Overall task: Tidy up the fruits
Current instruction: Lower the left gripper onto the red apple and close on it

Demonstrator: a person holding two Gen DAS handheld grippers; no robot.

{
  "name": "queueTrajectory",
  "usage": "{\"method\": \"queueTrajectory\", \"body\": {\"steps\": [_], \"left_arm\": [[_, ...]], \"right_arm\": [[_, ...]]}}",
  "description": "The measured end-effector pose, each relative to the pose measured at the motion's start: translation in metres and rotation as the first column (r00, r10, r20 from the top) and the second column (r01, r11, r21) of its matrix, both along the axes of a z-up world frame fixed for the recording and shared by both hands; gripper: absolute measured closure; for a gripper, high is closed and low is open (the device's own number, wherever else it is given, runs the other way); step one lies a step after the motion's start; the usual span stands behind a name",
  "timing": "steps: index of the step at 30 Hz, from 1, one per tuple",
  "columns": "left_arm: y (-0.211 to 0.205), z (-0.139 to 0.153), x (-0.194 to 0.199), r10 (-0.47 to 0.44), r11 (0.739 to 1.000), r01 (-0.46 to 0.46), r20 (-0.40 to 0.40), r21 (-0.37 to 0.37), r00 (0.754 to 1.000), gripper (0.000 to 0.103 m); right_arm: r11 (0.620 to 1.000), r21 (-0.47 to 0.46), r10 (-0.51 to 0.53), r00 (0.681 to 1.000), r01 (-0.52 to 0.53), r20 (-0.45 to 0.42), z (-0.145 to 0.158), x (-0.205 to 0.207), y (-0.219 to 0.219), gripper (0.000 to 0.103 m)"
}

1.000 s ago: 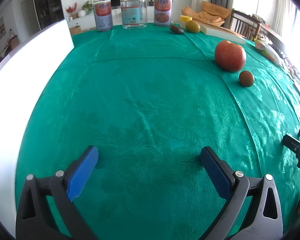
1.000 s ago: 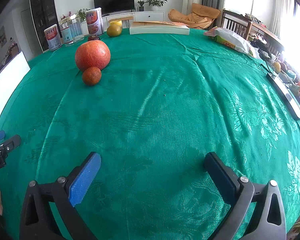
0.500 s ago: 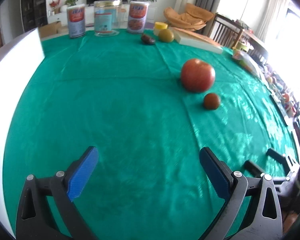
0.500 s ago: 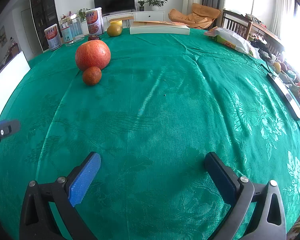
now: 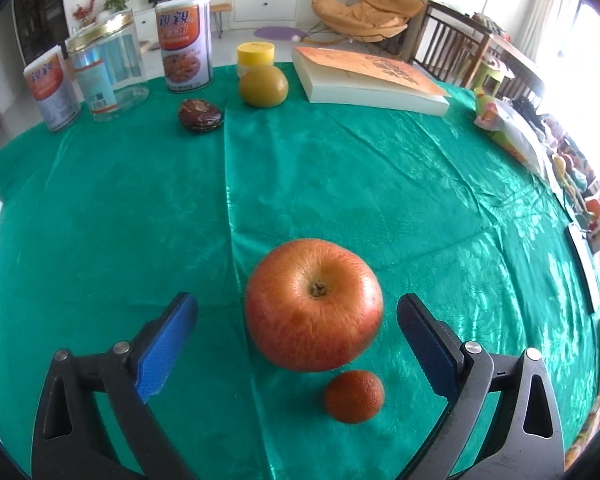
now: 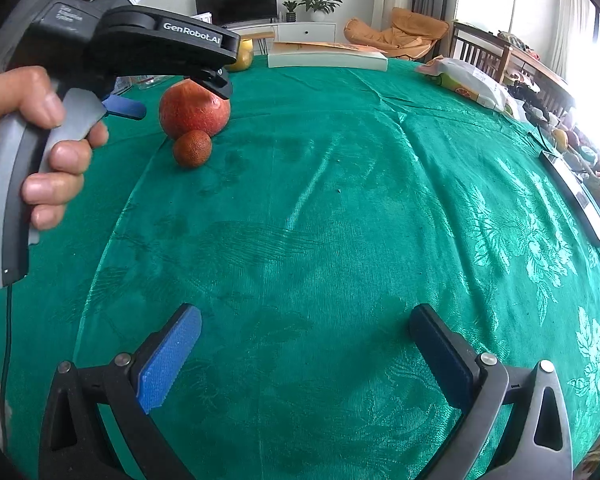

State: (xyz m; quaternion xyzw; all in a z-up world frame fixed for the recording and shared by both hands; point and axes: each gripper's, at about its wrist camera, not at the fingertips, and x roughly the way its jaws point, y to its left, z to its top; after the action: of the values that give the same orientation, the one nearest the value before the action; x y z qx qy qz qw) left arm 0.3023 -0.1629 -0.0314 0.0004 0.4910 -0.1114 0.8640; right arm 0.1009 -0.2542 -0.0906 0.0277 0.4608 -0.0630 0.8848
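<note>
A large red apple [image 5: 314,304] sits on the green tablecloth [image 5: 420,200], with a small orange-brown fruit [image 5: 354,396] touching its near side. My left gripper [image 5: 298,320] is open, its jaws on either side of the apple without touching it. Farther back lie a yellow-green citrus [image 5: 263,86] and a dark brown fruit [image 5: 201,115]. In the right wrist view the apple [image 6: 194,109] and small fruit [image 6: 192,148] lie far left, under the left gripper [image 6: 168,92]. My right gripper [image 6: 304,344] is open and empty over bare cloth.
Two printed cans [image 5: 185,58], [image 5: 52,94] and a clear jar [image 5: 108,72] stand at the back left. A yellow lid [image 5: 256,54] and a thick book [image 5: 368,80] lie at the back. A snack bag [image 5: 508,128] and clutter line the right edge.
My left gripper has swung right and forward across the table until its open jaws straddle the apple. My right gripper has stayed in place.
</note>
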Motion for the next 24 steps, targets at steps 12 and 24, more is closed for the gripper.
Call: {"method": "queueTrajectory", "body": {"steps": [12, 24], "left_arm": [[0.078, 0.023, -0.051, 0.024, 0.999, -0.025, 0.077, 0.021, 0.997, 0.033], [0.186, 0.001, -0.167, 0.056, 0.991, -0.067, 0.094, 0.115, 0.994, 0.032]], "right_arm": [[1.0, 0.0, 0.006, 1.0, -0.006, -0.001, 0.001, 0.0, 0.001, 0.0], [1.0, 0.0, 0.006, 1.0, -0.006, -0.001, 0.001, 0.0, 0.002, 0.0]]}}
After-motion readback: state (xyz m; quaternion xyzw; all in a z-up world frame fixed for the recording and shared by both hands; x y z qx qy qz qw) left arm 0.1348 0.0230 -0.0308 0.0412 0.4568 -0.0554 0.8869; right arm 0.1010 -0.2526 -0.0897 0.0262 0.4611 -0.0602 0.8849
